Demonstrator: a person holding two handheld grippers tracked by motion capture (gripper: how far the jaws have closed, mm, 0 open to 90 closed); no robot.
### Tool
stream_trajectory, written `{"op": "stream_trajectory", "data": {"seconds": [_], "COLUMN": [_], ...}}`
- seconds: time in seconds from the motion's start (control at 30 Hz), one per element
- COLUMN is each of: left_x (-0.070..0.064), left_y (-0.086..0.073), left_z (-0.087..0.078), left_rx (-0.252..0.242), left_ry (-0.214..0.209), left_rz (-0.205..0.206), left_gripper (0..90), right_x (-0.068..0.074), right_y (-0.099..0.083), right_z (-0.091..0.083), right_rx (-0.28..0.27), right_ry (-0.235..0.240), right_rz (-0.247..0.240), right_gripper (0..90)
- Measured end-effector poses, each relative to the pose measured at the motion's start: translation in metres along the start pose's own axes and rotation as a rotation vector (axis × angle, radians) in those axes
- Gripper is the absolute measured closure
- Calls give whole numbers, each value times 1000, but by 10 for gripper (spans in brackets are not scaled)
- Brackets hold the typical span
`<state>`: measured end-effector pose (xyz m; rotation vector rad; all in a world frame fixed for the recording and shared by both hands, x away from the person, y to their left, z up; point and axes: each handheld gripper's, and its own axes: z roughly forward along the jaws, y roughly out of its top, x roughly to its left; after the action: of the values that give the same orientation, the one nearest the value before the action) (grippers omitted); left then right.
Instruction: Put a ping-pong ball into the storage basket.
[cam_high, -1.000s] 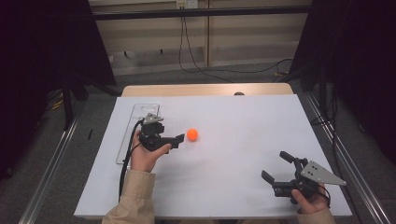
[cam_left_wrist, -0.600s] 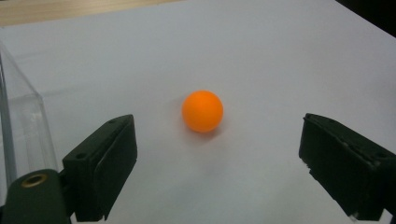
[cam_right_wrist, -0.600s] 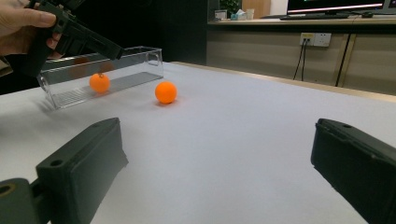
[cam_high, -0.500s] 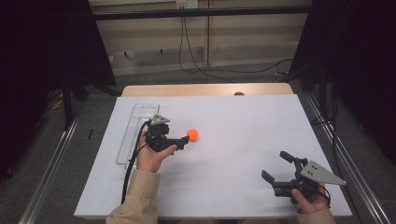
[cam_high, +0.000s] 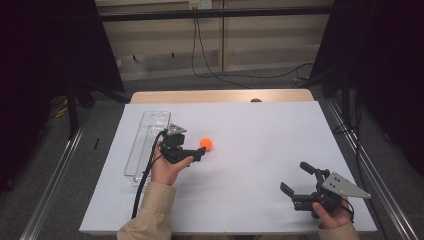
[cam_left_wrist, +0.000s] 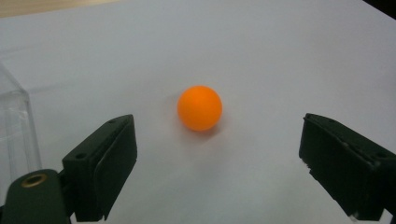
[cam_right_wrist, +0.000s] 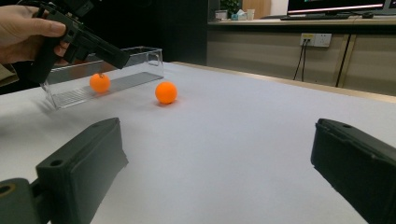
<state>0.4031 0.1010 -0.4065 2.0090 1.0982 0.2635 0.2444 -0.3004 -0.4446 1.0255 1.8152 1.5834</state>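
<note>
An orange ball (cam_high: 206, 144) rests on the white table sheet (cam_high: 250, 130), left of centre. My left gripper (cam_high: 196, 149) is held just left of it, open, jaws pointing at the ball. In the left gripper view the ball (cam_left_wrist: 199, 108) lies a short way ahead of the spread jaws, not between them. My right gripper (cam_high: 296, 178) stands open at the front right with nothing in it. The right gripper view shows the ball (cam_right_wrist: 166, 92) far off, with the left gripper (cam_right_wrist: 112, 55) hovering beside it.
A long clear plastic tray (cam_high: 145, 135) lies along the sheet's left side, partly under the left hand. An orange round shape (cam_right_wrist: 100, 82) shows at its wall; ball inside or reflection, I cannot tell. A black cable (cam_high: 145, 180) trails from the left gripper.
The left gripper has moved right, from beside the tray up to the ball. The ball and the right gripper have stayed put.
</note>
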Motion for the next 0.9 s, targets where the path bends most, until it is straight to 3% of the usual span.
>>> {"op": "stream_trajectory", "data": {"seconds": [0.9], "left_x": [-7], "left_y": [-6], "left_z": [24], "left_rx": [28], "left_ry": [20], "left_rz": [-1], "left_gripper": [111], "right_x": [0], "right_y": [0], "right_z": [0], "right_rx": [2], "right_ry": [1], "right_rz": [-5], "right_gripper": [22]}}
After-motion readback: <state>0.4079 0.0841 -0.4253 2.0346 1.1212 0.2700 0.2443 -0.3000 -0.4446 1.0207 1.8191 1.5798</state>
